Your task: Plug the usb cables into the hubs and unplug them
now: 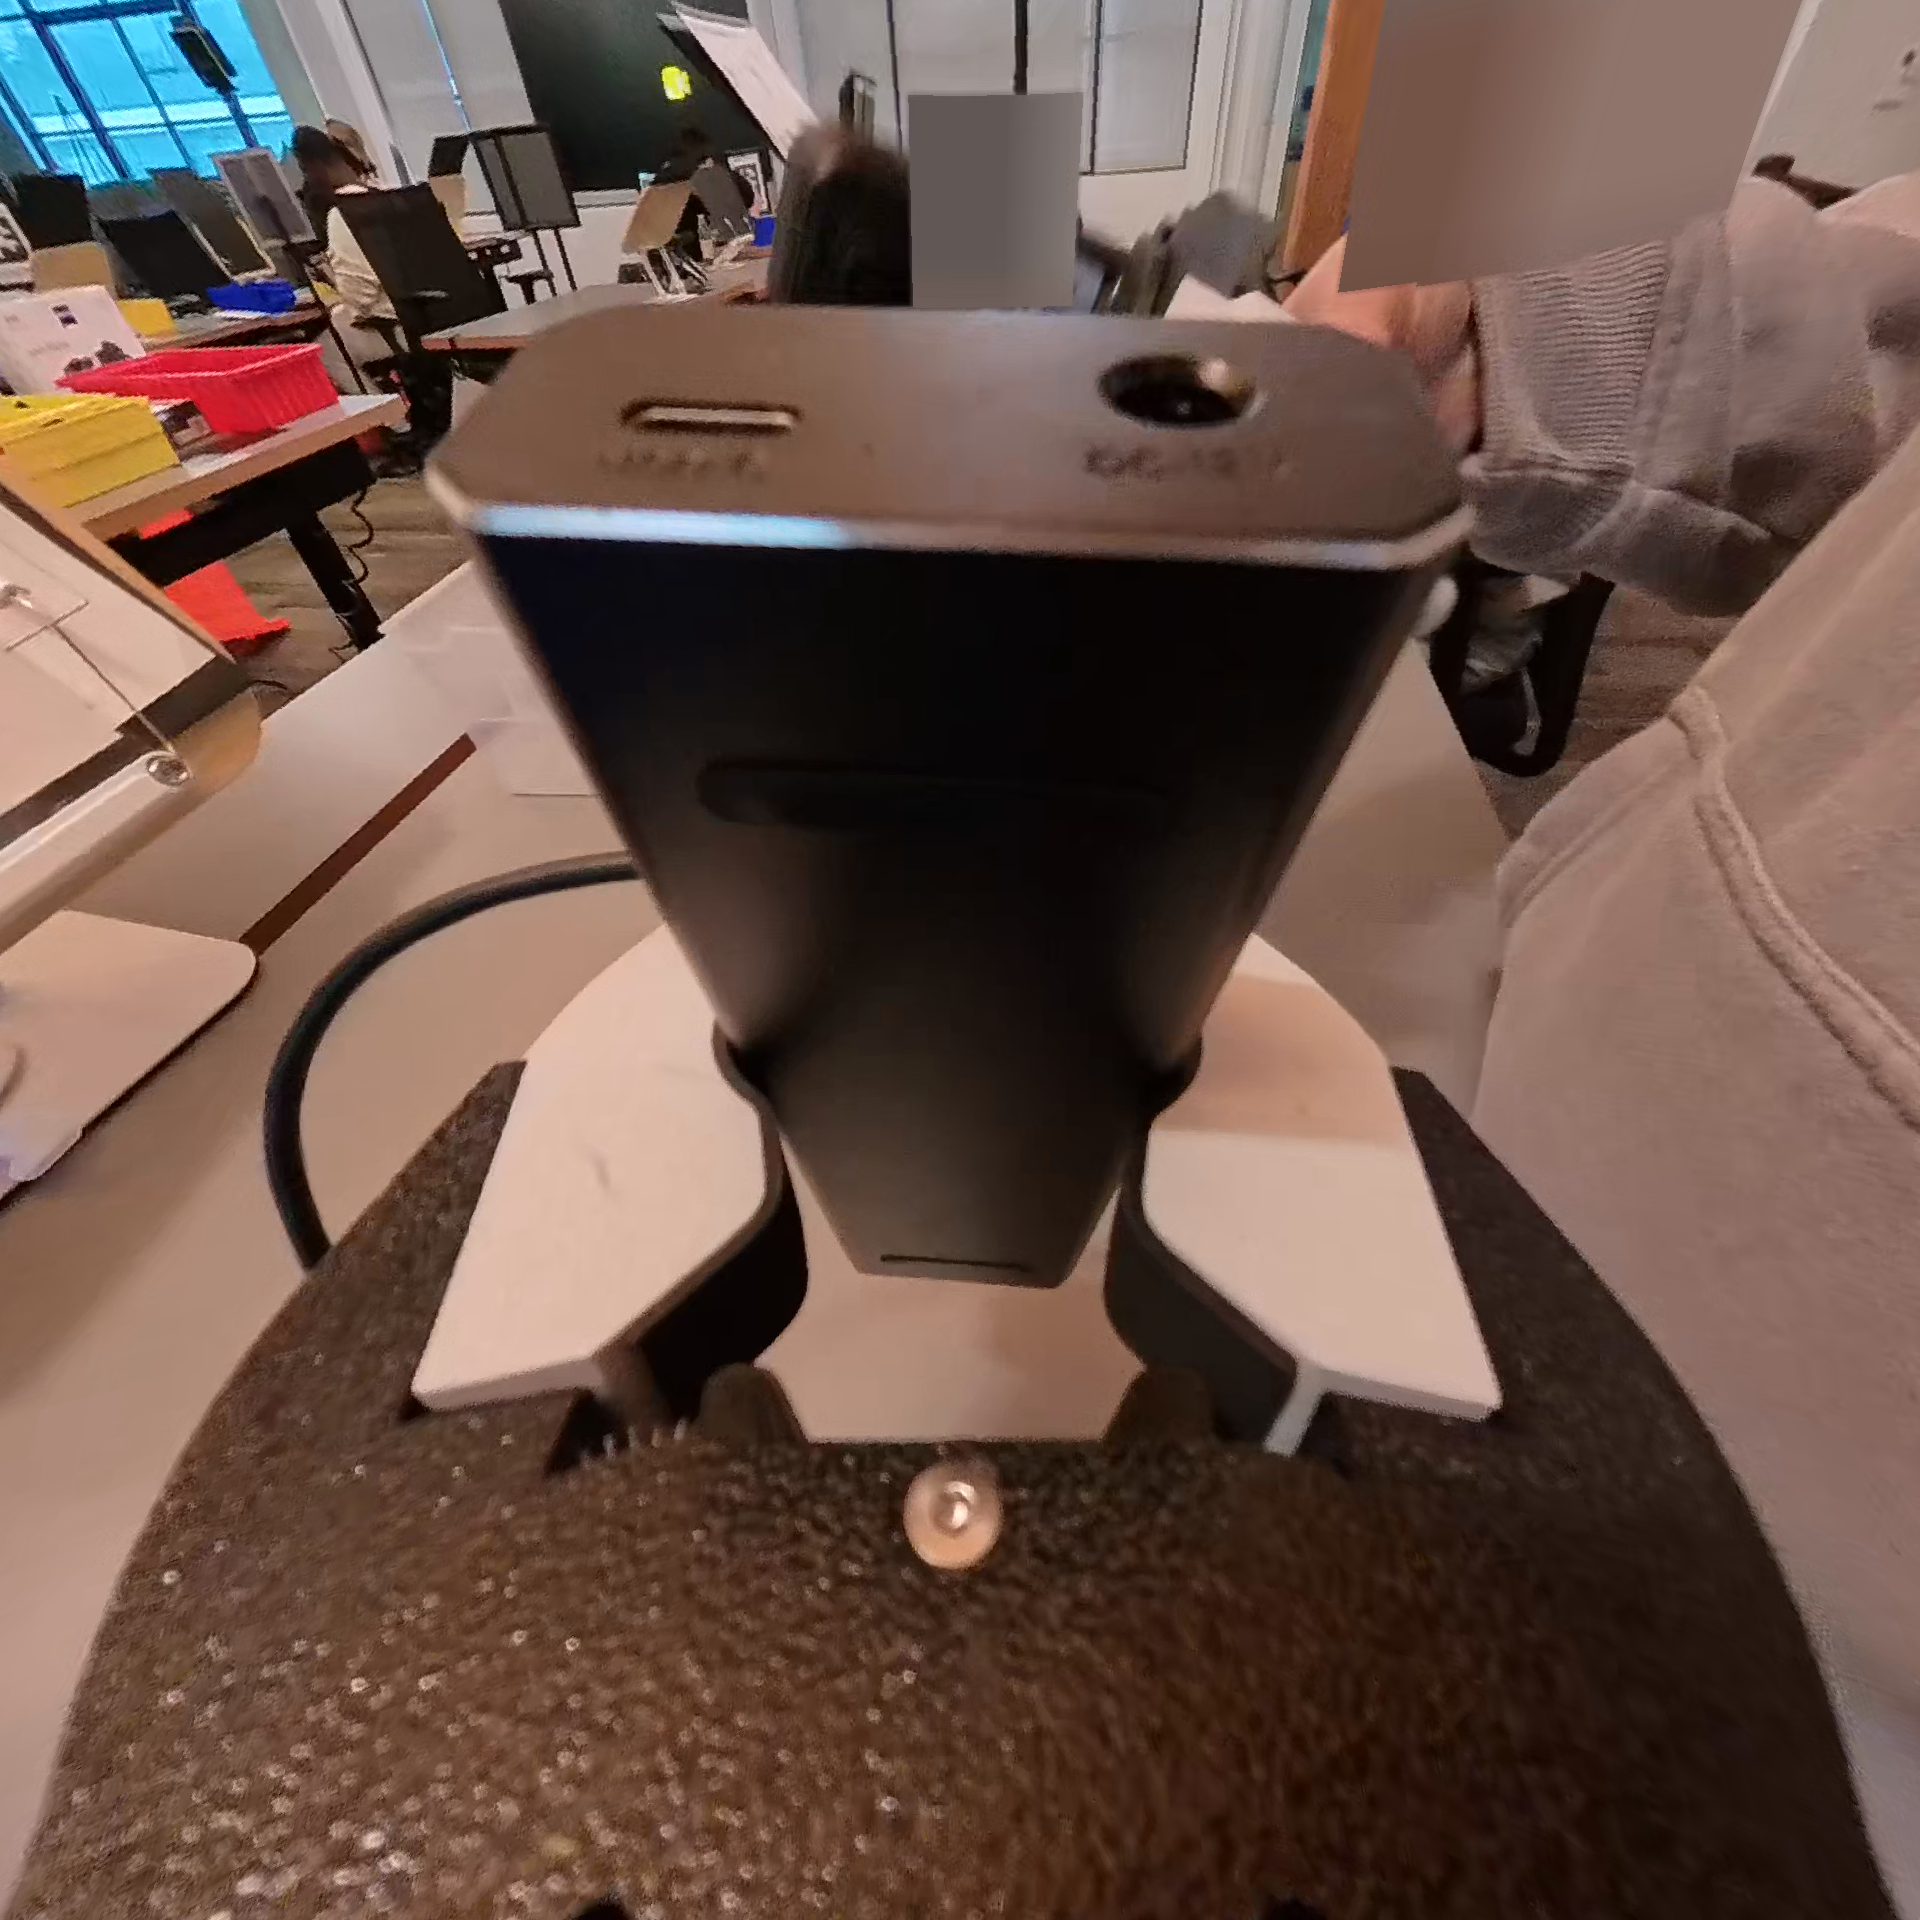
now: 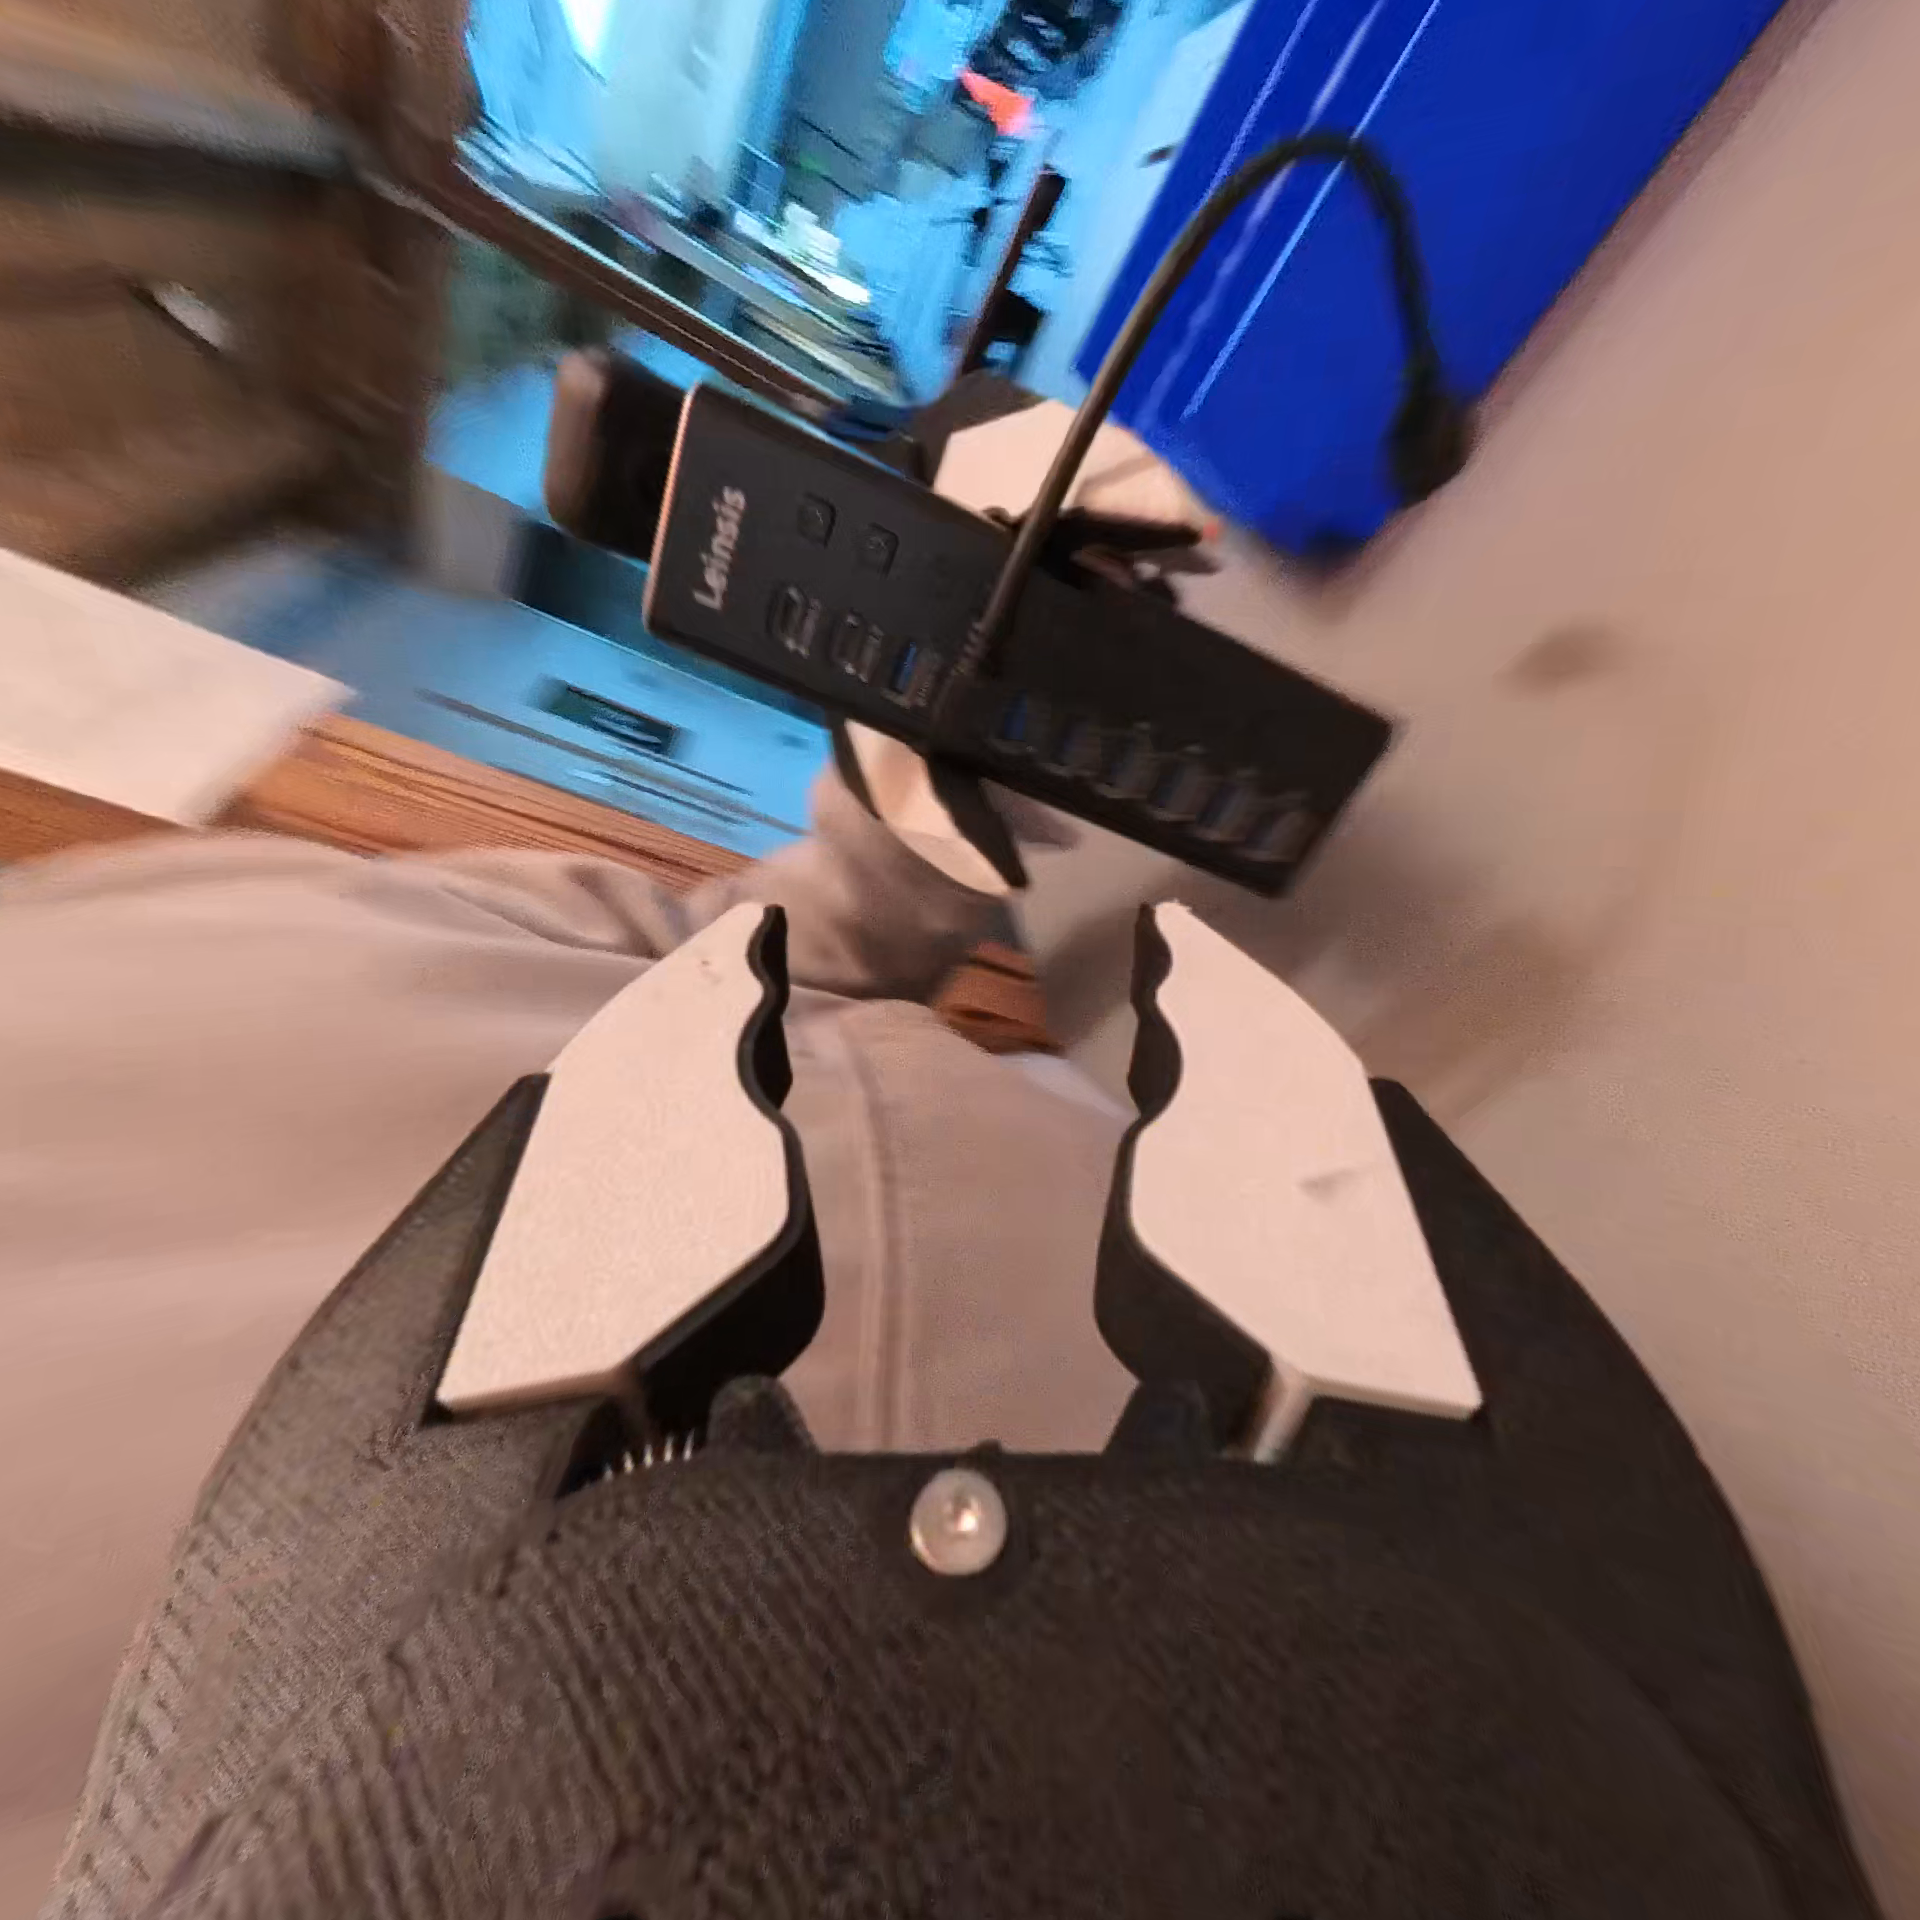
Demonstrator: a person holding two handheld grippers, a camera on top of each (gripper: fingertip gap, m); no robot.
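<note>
Left gripper (image 1: 956,1174): jaws pinching the dark USB hub (image 1: 935,727) across its narrow sides, hub lifted clear of the pale table (image 1: 156,1299) and standing on end in the left wrist view, its far end face showing a slot port and a round socket. Right gripper (image 2: 956,935): jaws spread with nothing between them, near a grey sleeve, well apart from the hub, which sits farther off and tilted with its row of ports facing the camera. One thin black cable (image 2: 1091,384) is plugged into the hub's port face and arcs up and right toward a blue panel (image 2: 1455,260); right wrist view heavily blurred.
</note>
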